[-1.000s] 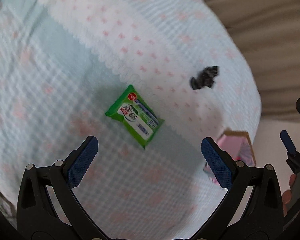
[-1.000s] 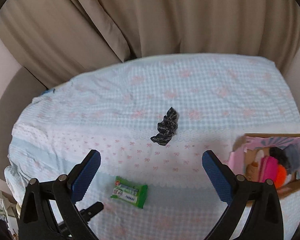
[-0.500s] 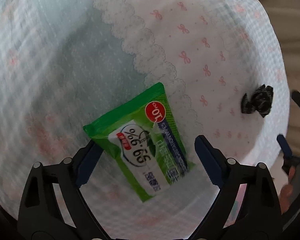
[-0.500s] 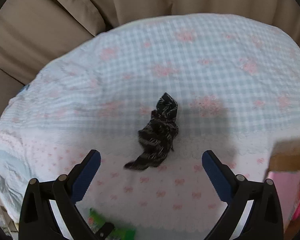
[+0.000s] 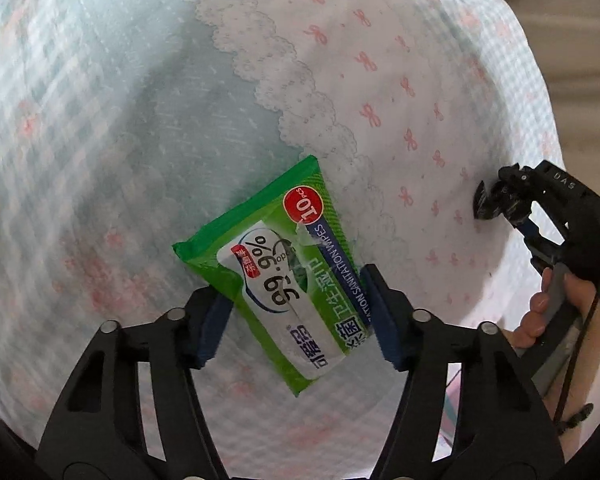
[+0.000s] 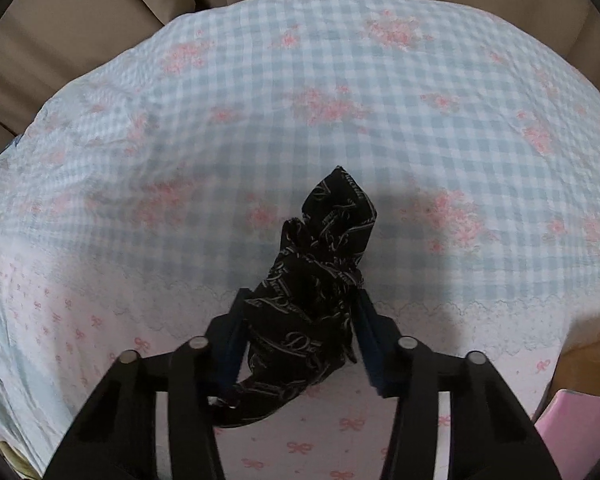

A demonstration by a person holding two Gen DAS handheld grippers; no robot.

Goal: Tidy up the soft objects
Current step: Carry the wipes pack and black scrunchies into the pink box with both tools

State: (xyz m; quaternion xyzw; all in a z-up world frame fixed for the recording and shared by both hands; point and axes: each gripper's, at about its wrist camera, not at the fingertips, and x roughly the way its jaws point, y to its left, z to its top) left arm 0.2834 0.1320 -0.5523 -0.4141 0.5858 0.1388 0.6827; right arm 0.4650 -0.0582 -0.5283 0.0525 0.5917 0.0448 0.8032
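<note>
The left gripper [image 5: 296, 314], jaws just closing, clamps the wipes [image 5: 286, 280]; the right gripper [image 6: 300, 334], likewise closing, clamps the scarf [image 6: 316, 292].

Left claw [image 5: 294, 316] around green wipes pack [image 5: 284, 280]

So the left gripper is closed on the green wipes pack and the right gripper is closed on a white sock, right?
Not quite: the right gripper is closed on a black patterned cloth, as the right wrist view shows. The left gripper is indeed closed on the green wipes pack.
</note>
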